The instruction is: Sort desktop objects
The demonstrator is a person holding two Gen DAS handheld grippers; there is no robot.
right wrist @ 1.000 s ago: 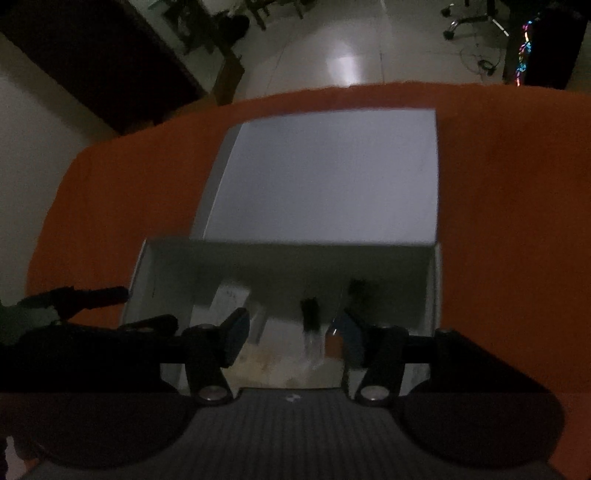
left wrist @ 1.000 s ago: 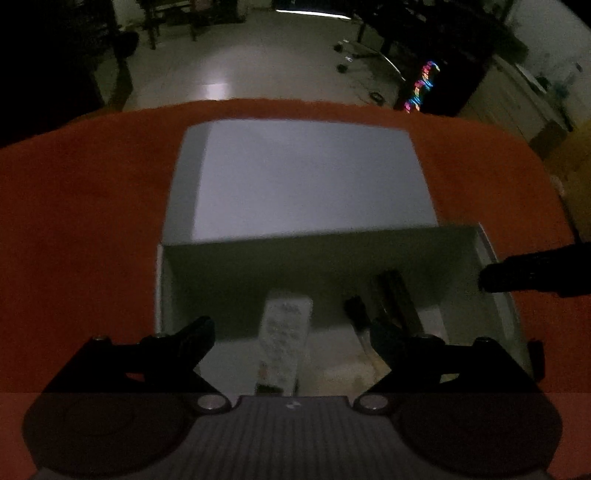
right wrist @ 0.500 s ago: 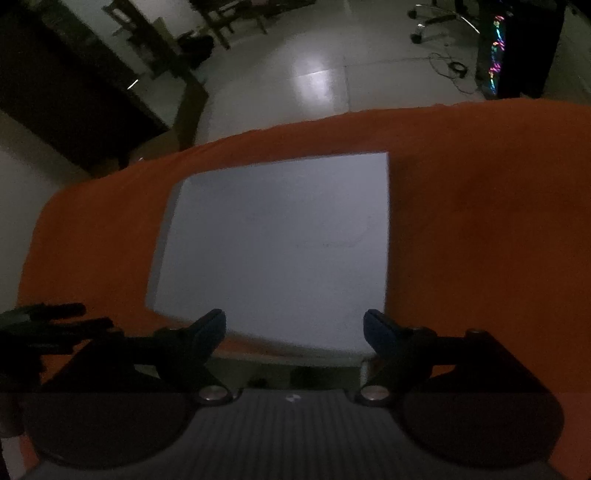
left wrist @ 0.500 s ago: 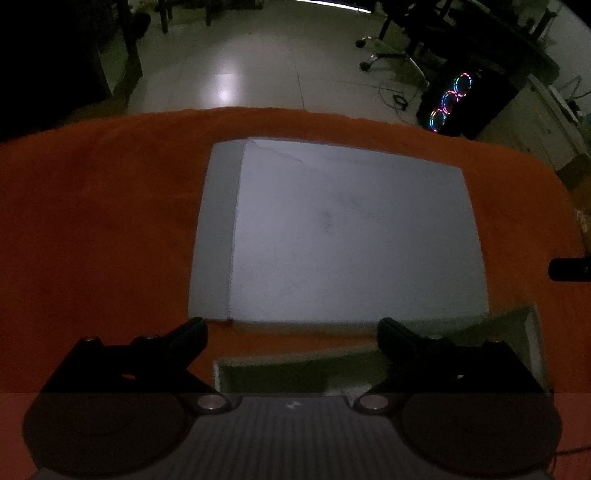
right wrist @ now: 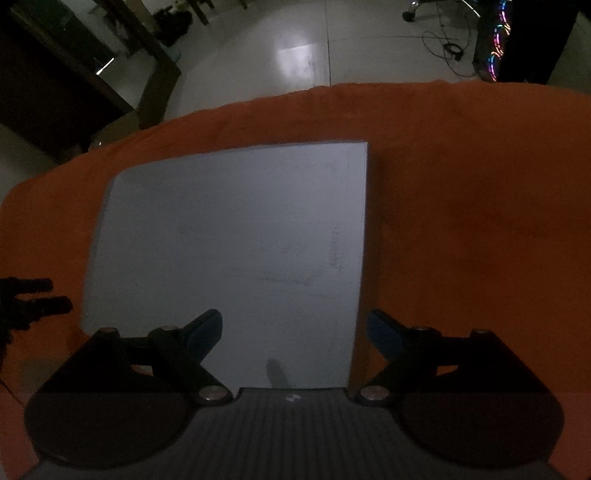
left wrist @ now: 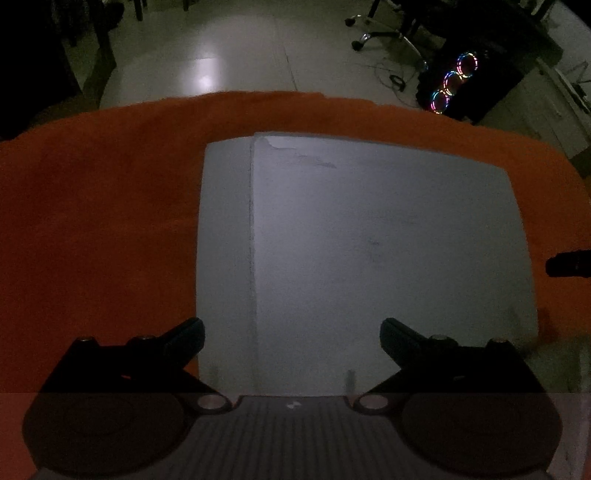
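A grey-white box lid (left wrist: 388, 240) lies flat on the orange tablecloth (left wrist: 99, 221). It also shows in the right wrist view (right wrist: 229, 240). My left gripper (left wrist: 291, 334) is open and empty above the lid's near edge. My right gripper (right wrist: 295, 328) is open and empty above the lid's near right corner. The open box with the sorted objects is out of view, apart from a pale strip at the lower right of the left wrist view (left wrist: 554, 365). The right gripper's fingertip (left wrist: 569, 262) shows at the right edge of the left wrist view, and the left gripper's fingers (right wrist: 33, 295) at the left edge of the right wrist view.
The orange cloth (right wrist: 472, 221) covers the table on all sides of the lid. Beyond the far edge is a tiled floor (left wrist: 229, 48), a computer case with coloured fans (left wrist: 458, 85) and an office chair base (left wrist: 384, 33). The room is dim.
Both grippers have moved forward from above the open box to above the lid. The box and its contents have slipped out of view below. Both grippers stay open.
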